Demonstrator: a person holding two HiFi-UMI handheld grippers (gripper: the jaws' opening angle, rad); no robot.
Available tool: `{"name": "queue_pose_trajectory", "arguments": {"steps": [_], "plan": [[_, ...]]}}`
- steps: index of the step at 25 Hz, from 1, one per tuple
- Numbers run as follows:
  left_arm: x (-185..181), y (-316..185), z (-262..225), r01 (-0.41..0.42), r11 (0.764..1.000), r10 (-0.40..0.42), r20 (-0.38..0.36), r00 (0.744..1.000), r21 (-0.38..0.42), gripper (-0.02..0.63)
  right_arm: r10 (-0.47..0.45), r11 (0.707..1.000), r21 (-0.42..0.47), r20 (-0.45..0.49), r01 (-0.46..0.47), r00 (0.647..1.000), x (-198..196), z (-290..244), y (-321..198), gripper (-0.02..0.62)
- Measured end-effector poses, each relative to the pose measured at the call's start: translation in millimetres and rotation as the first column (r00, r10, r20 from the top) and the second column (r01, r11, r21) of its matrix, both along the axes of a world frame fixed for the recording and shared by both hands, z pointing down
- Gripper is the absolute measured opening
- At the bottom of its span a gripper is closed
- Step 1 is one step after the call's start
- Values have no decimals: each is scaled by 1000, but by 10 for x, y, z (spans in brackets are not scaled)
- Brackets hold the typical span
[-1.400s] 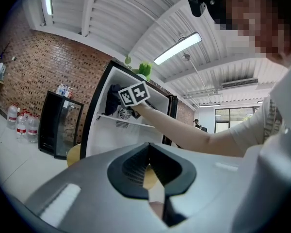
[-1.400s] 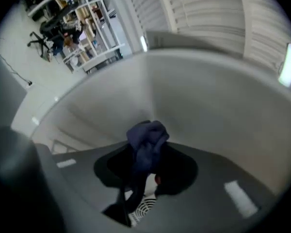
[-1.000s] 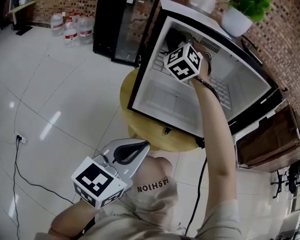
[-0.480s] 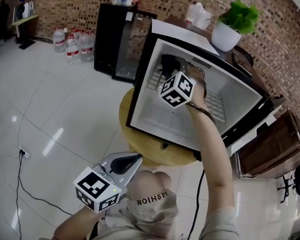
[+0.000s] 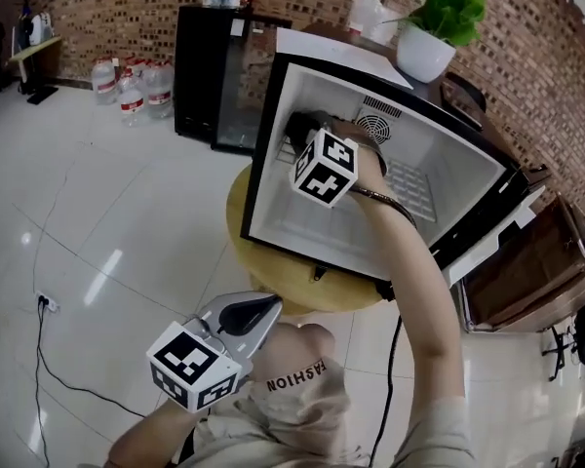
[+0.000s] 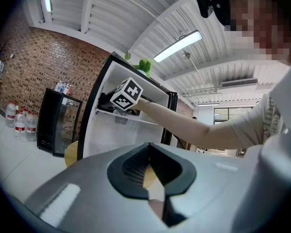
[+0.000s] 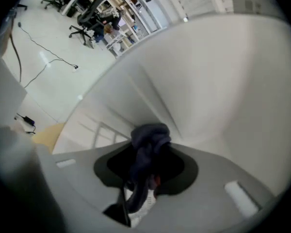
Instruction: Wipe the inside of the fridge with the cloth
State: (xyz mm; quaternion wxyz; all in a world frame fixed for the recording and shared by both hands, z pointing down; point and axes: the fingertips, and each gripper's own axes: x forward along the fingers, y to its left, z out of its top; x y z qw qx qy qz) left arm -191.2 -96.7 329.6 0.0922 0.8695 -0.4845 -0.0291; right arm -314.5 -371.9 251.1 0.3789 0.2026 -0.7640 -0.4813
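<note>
Right fingers (image 7: 219,174) clamped on a dark cloth (image 7: 148,139), bunched up and poking out past the tips. Deep inside the fridge (image 5: 262,164), high in the upper part, close under its top. White wall and an inner corner just ahead of the tips; cloth touching the wall or not, impossible to tell. Wire shelf (image 5: 409,185) below the tips, with open white interior beyond it to one side. Little room upward. Black front edge of the fridge behind the tips, forearm (image 5: 400,252) reaching in across the opening.

Left fingers (image 6: 80,193) pressed together, nothing between them. Well back from the fridge, low beside the person's knee (image 5: 297,359), pointing toward the opening. Round table (image 5: 283,283) ahead of these tips, under the fridge, its rim jutting out past the fridge's front edge. Wide bare floor (image 5: 107,193) off to the left, free for moving.
</note>
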Motion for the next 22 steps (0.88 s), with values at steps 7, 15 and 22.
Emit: {"name": "queue_pose_trajectory", "arguments": {"steps": [7,15,22], "plan": [[186,-14,-156,-35,999,35,26,999,11,0,-146,987,-38,171,155,974,240,-214,794,112],[52,55,-301,-6,1000,7,-23,1000,17,0,41,881,400,466,-252,884,281,-1188,-243,115],[18,196,-379,-13,998,16,-43,999,56,0,116,902,284,567,-326,816,48,-1267,-606,114]]}}
